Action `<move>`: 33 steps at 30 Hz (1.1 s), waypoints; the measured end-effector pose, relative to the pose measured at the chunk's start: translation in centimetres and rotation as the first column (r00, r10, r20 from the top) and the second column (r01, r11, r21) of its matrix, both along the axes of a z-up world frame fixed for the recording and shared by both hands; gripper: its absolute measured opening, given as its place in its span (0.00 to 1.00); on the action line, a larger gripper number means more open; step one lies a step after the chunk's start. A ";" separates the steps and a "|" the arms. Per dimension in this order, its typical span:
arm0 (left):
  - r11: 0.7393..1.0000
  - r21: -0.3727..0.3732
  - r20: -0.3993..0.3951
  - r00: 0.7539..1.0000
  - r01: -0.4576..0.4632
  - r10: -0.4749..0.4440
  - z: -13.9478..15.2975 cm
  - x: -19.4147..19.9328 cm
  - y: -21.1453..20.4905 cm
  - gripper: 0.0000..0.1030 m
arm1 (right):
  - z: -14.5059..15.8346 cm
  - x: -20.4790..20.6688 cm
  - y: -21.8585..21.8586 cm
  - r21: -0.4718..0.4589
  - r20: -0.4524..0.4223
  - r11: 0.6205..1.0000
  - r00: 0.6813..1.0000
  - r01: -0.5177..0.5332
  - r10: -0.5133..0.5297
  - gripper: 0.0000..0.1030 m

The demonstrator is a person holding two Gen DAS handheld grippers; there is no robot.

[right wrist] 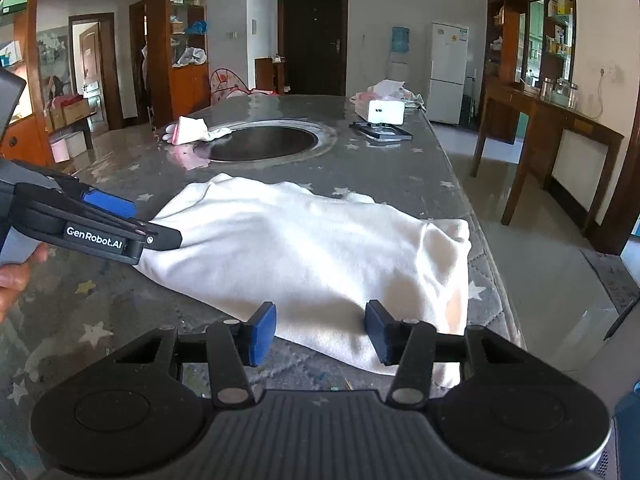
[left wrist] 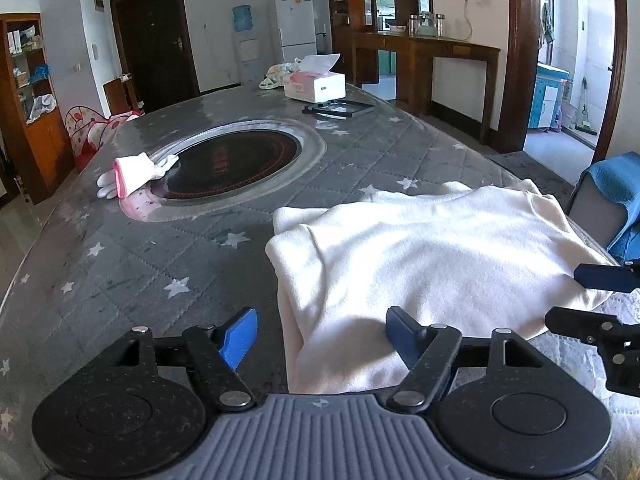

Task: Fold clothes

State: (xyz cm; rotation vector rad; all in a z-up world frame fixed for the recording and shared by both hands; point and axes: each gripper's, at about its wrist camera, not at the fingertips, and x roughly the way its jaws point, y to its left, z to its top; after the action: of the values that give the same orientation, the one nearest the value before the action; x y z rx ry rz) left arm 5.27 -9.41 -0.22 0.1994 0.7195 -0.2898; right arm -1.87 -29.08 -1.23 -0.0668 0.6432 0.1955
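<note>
On the bench (left wrist: 132, 264), far to your left, a white glove (left wrist: 132, 172) with a pink cuff lies at the rim of the round dark hob (left wrist: 236, 160) set into the top. Your left tool (left wrist: 322, 338) stands with its jaws apart: the left pad (left wrist: 240, 338) is over bare bench, the right pad (left wrist: 402, 336) is over the near left corner of the cloth (left wrist: 432, 248), and neither presses on it. The cloth edge lies between them, loose.

Across the middle the cloth, white and folded, lies flat near the bench's front edge, a few soft creases in it. Beyond it, past the hob, sit a tissue box (left wrist: 316, 84) and a flat black frame (left wrist: 340, 109), well apart from the cloth.

To the right, your right tool (right wrist: 320, 332) is also parted, both pads (right wrist: 264, 328) hanging just over the near hem of the cloth (right wrist: 304, 248), none of it pinched. From that camera the left tool (right wrist: 132, 220) shows side-on at the cloth's left corner, with your hand (right wrist: 16, 276) behind it. The cloth's right side reaches almost to the bench (right wrist: 400, 168) edge.
</note>
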 end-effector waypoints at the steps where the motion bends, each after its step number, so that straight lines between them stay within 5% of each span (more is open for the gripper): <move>1: 1.000 0.001 0.000 1.000 -0.002 0.002 0.0 0.0 0.0 0.74 | 0.0 -0.1 0.0 0.002 0.000 1.000 1.000 0.001 -0.001 0.53; 16: 1.000 -0.021 -0.006 1.000 0.003 -0.003 0.5 -1.7 0.1 0.92 | 0.0 -1.3 0.4 0.011 0.011 0.999 0.999 0.030 -0.030 0.92; 22: 1.000 -0.030 -0.002 1.000 0.007 -0.007 0.7 -2.6 0.2 0.98 | 0.2 -2.0 0.7 0.003 0.019 0.999 0.999 0.044 -0.044 1.00; 33: 0.999 -0.043 -0.006 1.000 -0.002 0.002 1.0 -4.3 0.7 1.00 | 0.3 -3.3 0.6 0.010 0.016 0.997 0.997 0.072 -0.072 1.00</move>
State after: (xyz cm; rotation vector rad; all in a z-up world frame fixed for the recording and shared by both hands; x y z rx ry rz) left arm 0.95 -8.73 0.75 0.1572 0.7188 -0.3036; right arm -5.15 -28.48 -0.93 -0.0361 0.6271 0.1280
